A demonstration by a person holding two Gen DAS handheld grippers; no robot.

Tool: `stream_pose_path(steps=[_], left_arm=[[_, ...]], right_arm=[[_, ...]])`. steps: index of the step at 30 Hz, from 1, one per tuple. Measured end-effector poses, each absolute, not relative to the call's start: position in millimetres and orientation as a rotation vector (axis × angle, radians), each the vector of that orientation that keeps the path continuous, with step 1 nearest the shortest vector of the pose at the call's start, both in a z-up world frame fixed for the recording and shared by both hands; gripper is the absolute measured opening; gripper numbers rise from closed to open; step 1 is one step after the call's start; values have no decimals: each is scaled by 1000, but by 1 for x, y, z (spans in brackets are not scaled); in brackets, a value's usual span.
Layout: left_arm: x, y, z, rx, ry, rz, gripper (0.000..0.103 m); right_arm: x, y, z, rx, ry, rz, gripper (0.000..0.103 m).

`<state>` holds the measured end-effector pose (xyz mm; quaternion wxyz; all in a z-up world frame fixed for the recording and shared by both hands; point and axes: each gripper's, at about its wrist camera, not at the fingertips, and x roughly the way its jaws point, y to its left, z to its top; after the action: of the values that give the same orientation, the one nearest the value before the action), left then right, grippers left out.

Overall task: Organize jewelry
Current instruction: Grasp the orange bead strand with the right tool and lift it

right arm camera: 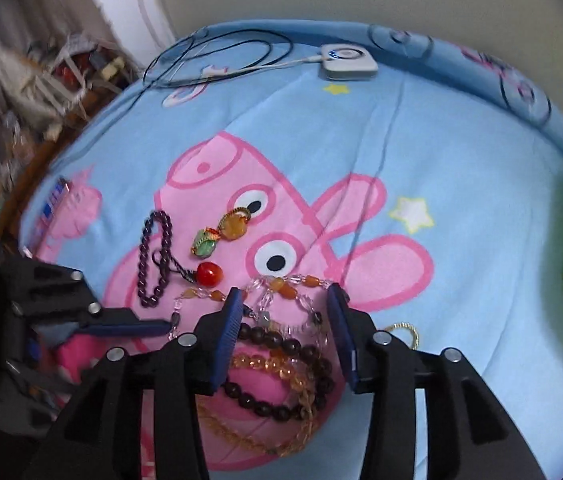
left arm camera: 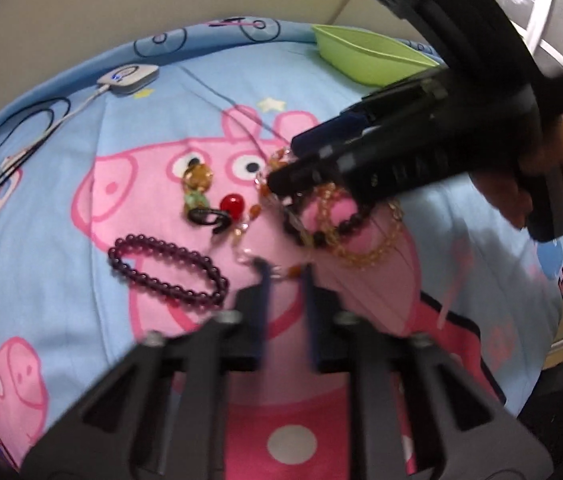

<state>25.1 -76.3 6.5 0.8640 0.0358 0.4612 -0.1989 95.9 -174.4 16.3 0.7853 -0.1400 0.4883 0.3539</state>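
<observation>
A: Which step? The right hand-held gripper [right arm camera: 285,308] stands spread over the bead pile [right arm camera: 281,364] on the bed [right arm camera: 461,140].

B: Untangling, I'd guess. The left hand-held gripper [right arm camera: 167,326] is pressed together, maybe pinching the crystal strand [right arm camera: 265,284]; next needs a gentle pull.

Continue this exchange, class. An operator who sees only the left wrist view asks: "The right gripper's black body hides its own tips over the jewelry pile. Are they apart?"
Observer: Yes. In the right wrist view the right gripper stands open, its jaws clearly apart.
Operator: What lies between them?
Observer: A strand of clear and orange beads and, nearer the camera, a dark brown round-bead bracelet. Neither pad visibly presses on them.
Operator: Is the brown one lying free?
Observer: No, a translucent amber bead bracelet overlaps it.
</observation>
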Motion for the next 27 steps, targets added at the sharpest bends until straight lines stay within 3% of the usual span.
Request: stream_pose_path(steps=[1,6,13,17,22,25,26,27], left_arm=[[28,-72,6,45,978,-418,1],[31,-60,14,-24,967,-416,0],[28,-63,53,-13,874,-407,2],[38,-66,77,-7,799,-385,51],[51,-80,97,36,725,-412,62],[66,-89,102,53,709,-423,61],[71,-94,103,56,714,-442,44],[77,-98,102,58,736,-466,11]], right_arm=[[93,-171,16,-342,1031,762,0],[95,-171,20,-285,1038,793,0],[89,-190,79,-131,911,833,0],[80,-198,117,-119,830,844,0],[69,-207,152,-109,754,842,0],[63,-214,170,-99,711,835,0],[61,-216,175,-94,695,829,0],[59,-219,179,-90,683,822,0]])
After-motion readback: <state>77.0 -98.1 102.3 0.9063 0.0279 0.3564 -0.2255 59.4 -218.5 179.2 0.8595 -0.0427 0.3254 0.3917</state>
